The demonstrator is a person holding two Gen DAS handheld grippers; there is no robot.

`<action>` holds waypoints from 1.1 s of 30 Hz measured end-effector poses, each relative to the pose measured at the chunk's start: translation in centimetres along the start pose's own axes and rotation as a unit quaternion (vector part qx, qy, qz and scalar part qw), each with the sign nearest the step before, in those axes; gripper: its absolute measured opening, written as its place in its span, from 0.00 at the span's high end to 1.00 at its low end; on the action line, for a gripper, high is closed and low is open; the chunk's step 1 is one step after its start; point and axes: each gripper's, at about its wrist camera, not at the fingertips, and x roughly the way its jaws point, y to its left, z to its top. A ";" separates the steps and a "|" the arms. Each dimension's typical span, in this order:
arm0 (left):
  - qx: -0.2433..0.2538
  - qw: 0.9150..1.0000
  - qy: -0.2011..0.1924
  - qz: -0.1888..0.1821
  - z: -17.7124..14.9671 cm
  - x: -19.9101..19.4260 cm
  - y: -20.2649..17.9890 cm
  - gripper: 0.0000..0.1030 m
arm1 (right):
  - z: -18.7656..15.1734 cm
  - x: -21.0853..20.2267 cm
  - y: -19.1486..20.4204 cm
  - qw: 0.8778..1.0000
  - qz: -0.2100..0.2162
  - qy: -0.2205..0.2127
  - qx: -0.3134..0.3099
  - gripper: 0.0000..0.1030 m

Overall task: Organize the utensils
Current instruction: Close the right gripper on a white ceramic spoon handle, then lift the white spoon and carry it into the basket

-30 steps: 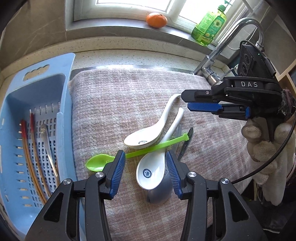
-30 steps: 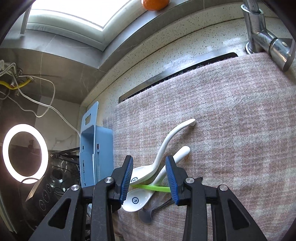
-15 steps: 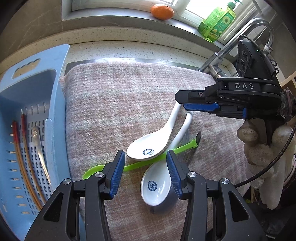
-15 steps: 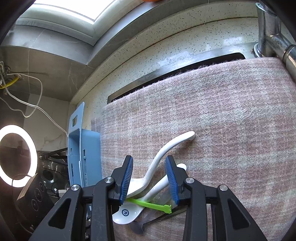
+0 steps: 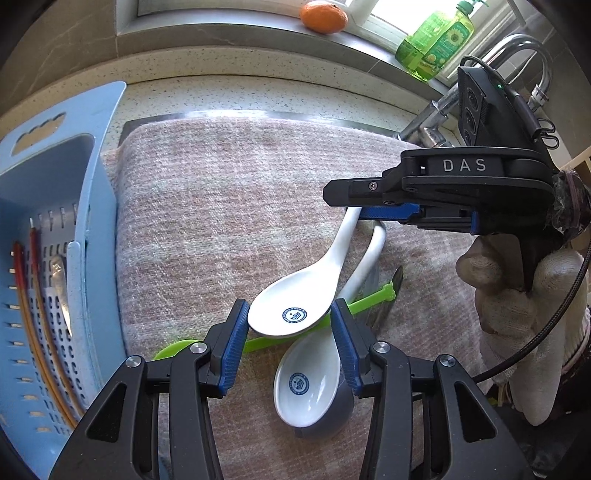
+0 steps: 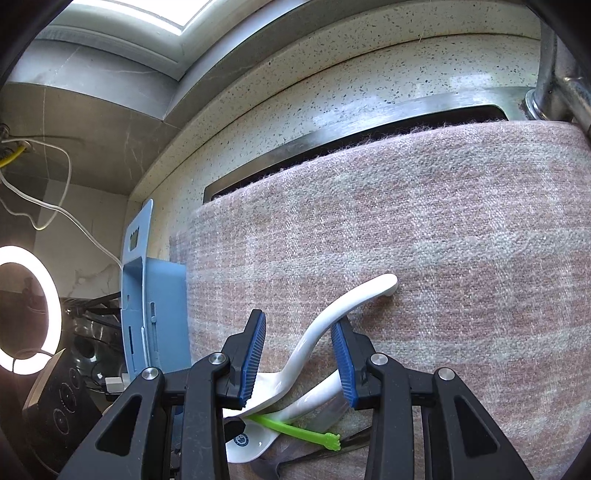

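Observation:
Two white ceramic spoons with blue logos lie crossed on a pink plaid cloth (image 5: 221, 203). The bowl of the upper spoon (image 5: 295, 306) sits between the fingers of my left gripper (image 5: 289, 332), which is open, its pads just beside the bowl's rim. The same spoon's handle (image 6: 354, 295) runs between the fingers of my right gripper (image 6: 298, 354), also open; I cannot tell if a pad touches it. In the left wrist view the right gripper (image 5: 347, 206) hovers side-on over the handle's end. The lower white spoon (image 5: 310, 384) rests on a grey spoon (image 5: 332, 417), and a green plastic spoon (image 5: 365, 301) crosses them.
A blue drainer basket (image 5: 96, 155) at the left holds red and orange chopsticks (image 5: 26, 314) and a metal spoon (image 5: 61, 288). A tap (image 5: 436, 114) stands at the back right. An orange (image 5: 323, 16) and a green soap bottle (image 5: 436, 40) are on the sill. A gloved hand (image 5: 517, 295) holds the right gripper.
Both grippers have come down and closer to the spoons. The left jaws now flank the upper spoon's bowl, and the right jaws flank its handle. The spoons have not moved.

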 end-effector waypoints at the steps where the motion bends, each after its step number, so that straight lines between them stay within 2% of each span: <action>1: 0.001 1.000 -0.002 0.000 0.1 0.2 -0.2 0.58 | 0.0 0.1 0.1 1.000 0.000 0.000 0.000 0.68; 3: 0.001 1.000 -0.007 0.002 0.0 0.2 -0.3 0.58 | 0.0 0.2 0.3 1.000 -0.005 0.001 -0.002 0.70; 9: 0.013 1.000 -0.018 0.008 -0.5 -0.1 -1.0 0.60 | -0.2 0.6 0.3 1.000 -0.019 -0.001 0.001 0.88; 17: 0.016 0.999 -0.033 0.013 -1.6 -1.4 -1.2 0.61 | -0.7 -0.3 0.3 1.000 -0.002 -0.005 0.006 0.89; 27: 0.004 0.997 -0.077 0.025 -2.6 -5.6 -0.1 0.62 | -0.7 -2.0 4.1 0.999 0.029 -0.018 -0.025 0.90; 28: 0.000 0.996 -0.082 0.027 -2.8 -6.1 0.1 0.66 | -0.7 -2.1 4.6 0.999 0.032 -0.018 -0.029 0.91; 29: -0.004 0.996 -0.088 0.027 -2.8 -6.4 0.3 0.78 | -0.7 -2.2 5.3 0.999 0.037 -0.017 -0.034 0.91; 33: -0.019 0.994 -0.106 0.037 -3.6 -8.0 1.4 0.80 | -1.4 -1.8 8.2 0.997 0.037 -0.026 -0.067 0.92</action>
